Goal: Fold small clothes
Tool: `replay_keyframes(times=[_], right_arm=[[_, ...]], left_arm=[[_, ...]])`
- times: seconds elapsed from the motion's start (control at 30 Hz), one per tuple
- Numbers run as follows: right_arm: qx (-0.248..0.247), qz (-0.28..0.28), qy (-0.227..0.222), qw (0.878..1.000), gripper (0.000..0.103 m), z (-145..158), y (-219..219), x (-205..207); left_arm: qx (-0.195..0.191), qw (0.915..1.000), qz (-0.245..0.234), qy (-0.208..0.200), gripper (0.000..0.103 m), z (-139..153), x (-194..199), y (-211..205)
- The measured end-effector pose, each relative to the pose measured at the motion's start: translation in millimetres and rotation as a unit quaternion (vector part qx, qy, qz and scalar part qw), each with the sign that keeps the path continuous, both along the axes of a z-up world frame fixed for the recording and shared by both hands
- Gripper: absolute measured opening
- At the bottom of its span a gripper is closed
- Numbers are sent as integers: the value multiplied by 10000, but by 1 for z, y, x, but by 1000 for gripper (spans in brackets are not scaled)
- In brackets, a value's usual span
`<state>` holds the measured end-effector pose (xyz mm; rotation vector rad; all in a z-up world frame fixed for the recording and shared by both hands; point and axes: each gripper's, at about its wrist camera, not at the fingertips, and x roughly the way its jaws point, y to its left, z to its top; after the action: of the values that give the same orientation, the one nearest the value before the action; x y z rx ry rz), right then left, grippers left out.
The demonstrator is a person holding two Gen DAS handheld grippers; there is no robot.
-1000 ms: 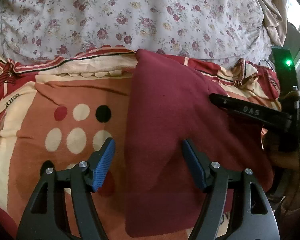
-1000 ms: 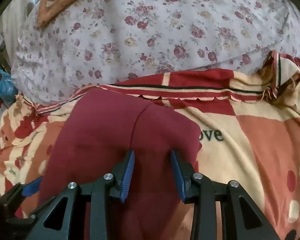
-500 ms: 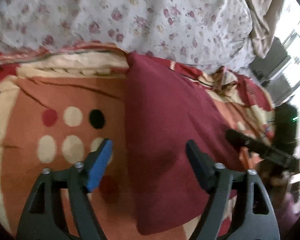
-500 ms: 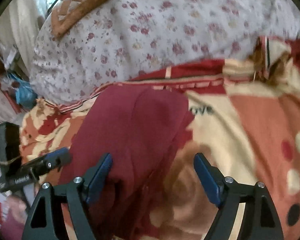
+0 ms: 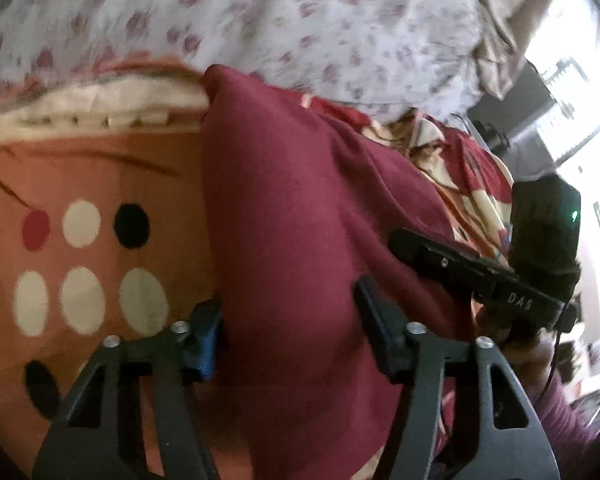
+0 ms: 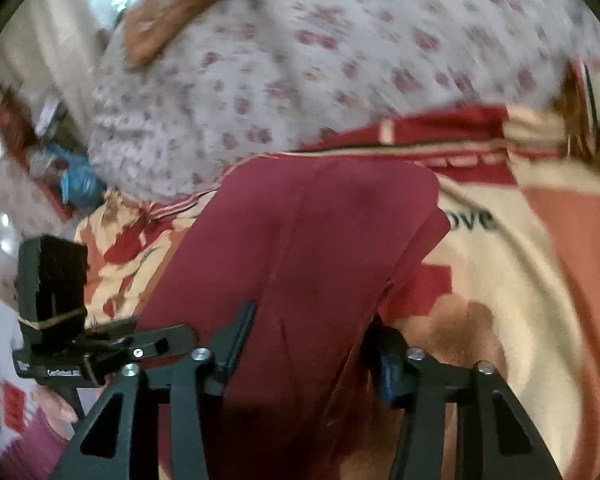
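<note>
Bed: patterned blanket in orange, cream and red, floral sheet behind.
Left tongs: spread apart, straddling the near end of the maroon garment.
Garment: lying folded lengthwise on the blanket.
Right tongs: released, fingers on both sides of the cloth.

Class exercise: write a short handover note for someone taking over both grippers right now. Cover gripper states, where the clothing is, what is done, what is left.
Left gripper: open, straddling the maroon garment.
Right gripper: open, also straddling it at the near end.
Garment: lying lengthwise on the patterned blanket, already folded into a long strip; floral bedding behind.
Left: probably grip the near end and fold toward the far end.
</note>
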<state>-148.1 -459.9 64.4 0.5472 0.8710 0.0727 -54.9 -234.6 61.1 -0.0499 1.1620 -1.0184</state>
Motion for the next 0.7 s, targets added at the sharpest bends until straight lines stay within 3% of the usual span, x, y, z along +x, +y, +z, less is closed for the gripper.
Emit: replay_keyframes(times=[0.1, 0.23, 0.3, 0.33, 0.37, 0.43, 0.53, 0.6, 0.7], right_arm=[[3, 223, -201, 9995, 46, 25, 16, -11], [127, 741, -291, 9967, 46, 43, 49, -30], [91, 872, -136, 9961, 47, 34, 66, -33], [27, 919, 53, 9958, 54, 23, 77, -32], [-120, 923, 223, 9954, 54, 15, 83, -32], [-597, 865, 519, 9931, 58, 6, 92, -33], [-996, 752, 253, 9919, 58, 27, 97, -51], [-1428, 707, -47, 9872, 58, 52, 101, -66], [-1570, 930, -311, 9827, 58, 74, 112, -73]], left_arm=[[-224, 9997, -77, -95, 57, 26, -19, 23], [-96, 9997, 80, -218, 57, 43, -49, 66], [223, 9992, 213, -266, 58, 32, -65, 87], [358, 9987, 257, -268, 59, 25, -68, 93], [740, 9962, 378, -264, 64, 10, -72, 98], [847, 9949, 517, -184, 72, -4, -74, 105], [756, 9930, 881, -214, 77, 5, -75, 120], [856, 9885, 1133, -520, 77, 16, -74, 123], [1067, 9798, 1429, -909, 77, 24, -71, 121]])
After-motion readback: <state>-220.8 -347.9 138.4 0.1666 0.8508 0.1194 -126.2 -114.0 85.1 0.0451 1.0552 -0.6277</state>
